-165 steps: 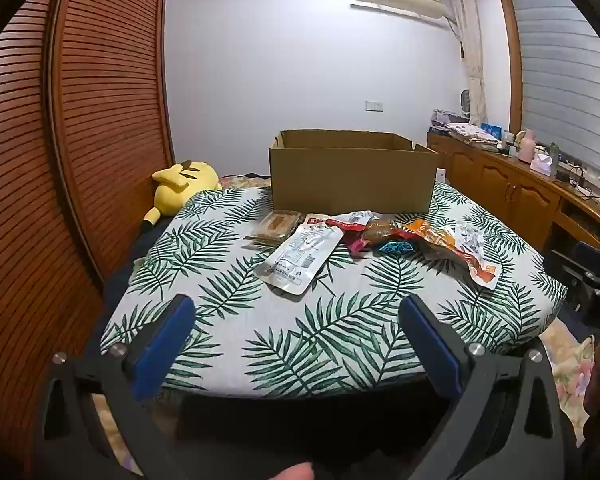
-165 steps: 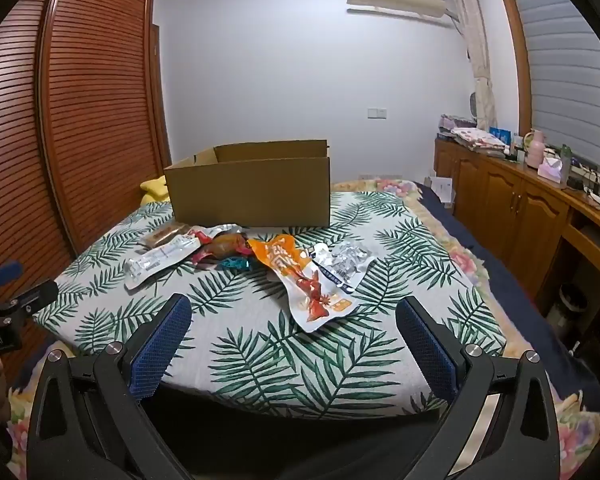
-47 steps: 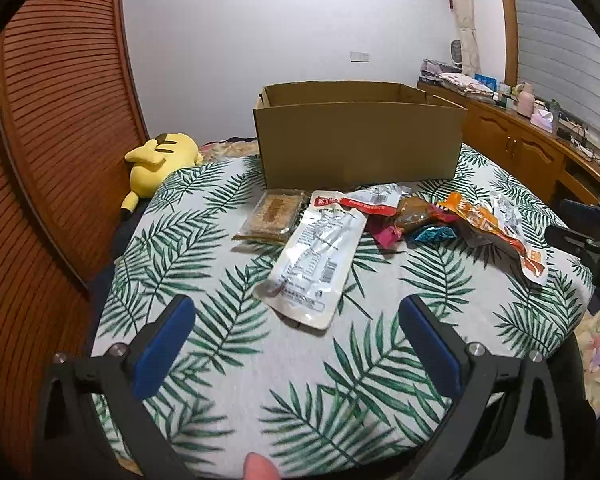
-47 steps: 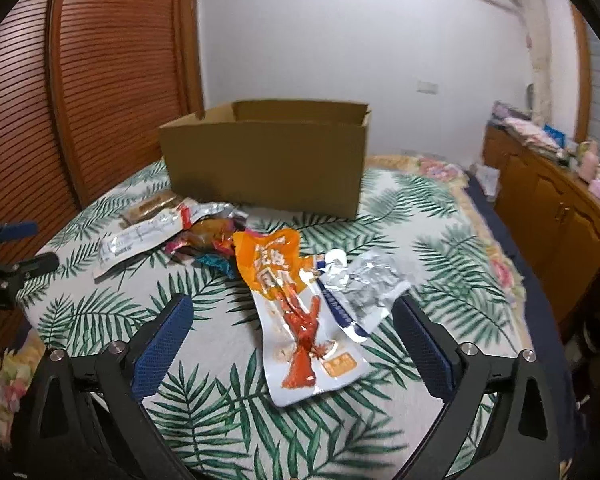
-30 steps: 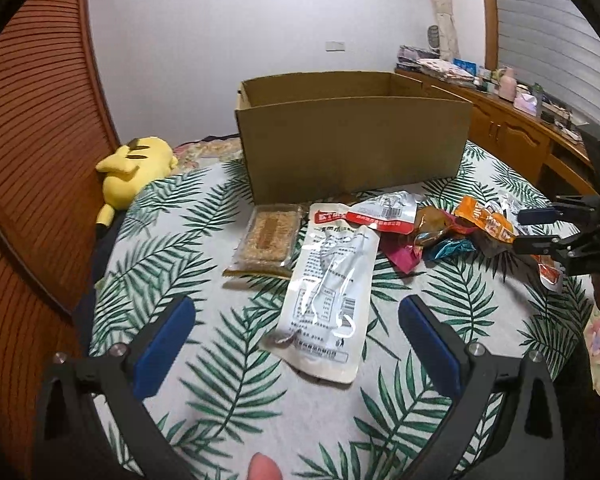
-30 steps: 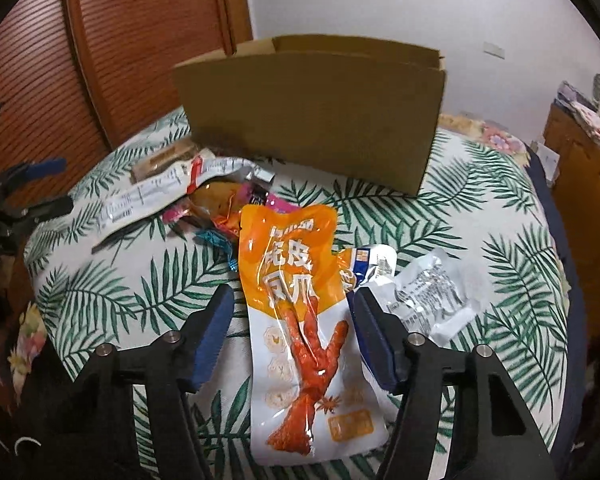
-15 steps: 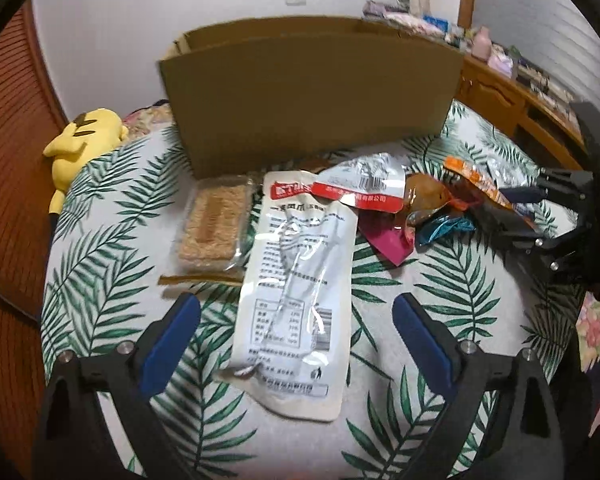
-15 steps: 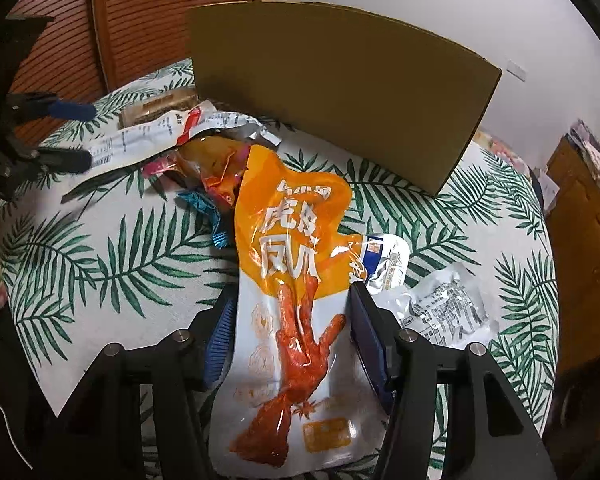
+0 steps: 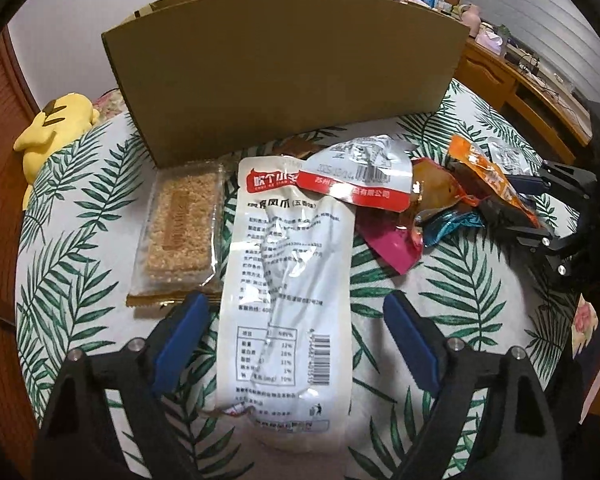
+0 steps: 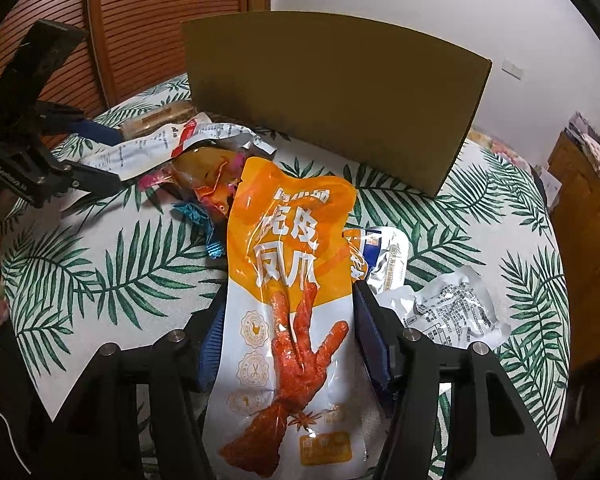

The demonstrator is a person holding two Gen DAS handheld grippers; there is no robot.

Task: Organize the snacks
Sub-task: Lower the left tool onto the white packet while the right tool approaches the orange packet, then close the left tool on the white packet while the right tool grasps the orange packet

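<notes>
1. Now lower and nearer than a second ago – left gripper (image 9: pixel 295 312) with jaws just narrowing, straddling the long white pouch (image 9: pixel 287 276), pads not yet touching.
2. Right gripper (image 10: pixel 287 336) half open, blue pads flanking the orange chicken-foot pouch (image 10: pixel 291 280); contact unclear.
3. Both glossy pouches flat on the leaf-print cloth (image 10: pixel 111 264), before the cardboard box (image 9: pixel 283 68).

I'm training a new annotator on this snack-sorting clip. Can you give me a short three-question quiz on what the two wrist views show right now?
1. True or false: the brown cardboard box stands beyond the snack pile.
2. Which packet lies between the right gripper fingers? A) white red-topped foil pouch B) orange chicken-feet packet C) clear-wrapped sesame brittle bar
3. Fill in: between the left gripper fingers, whose jaws have just been closing, lies the ____ pouch.

Key: 1 true; 2 B; 3 white.
</notes>
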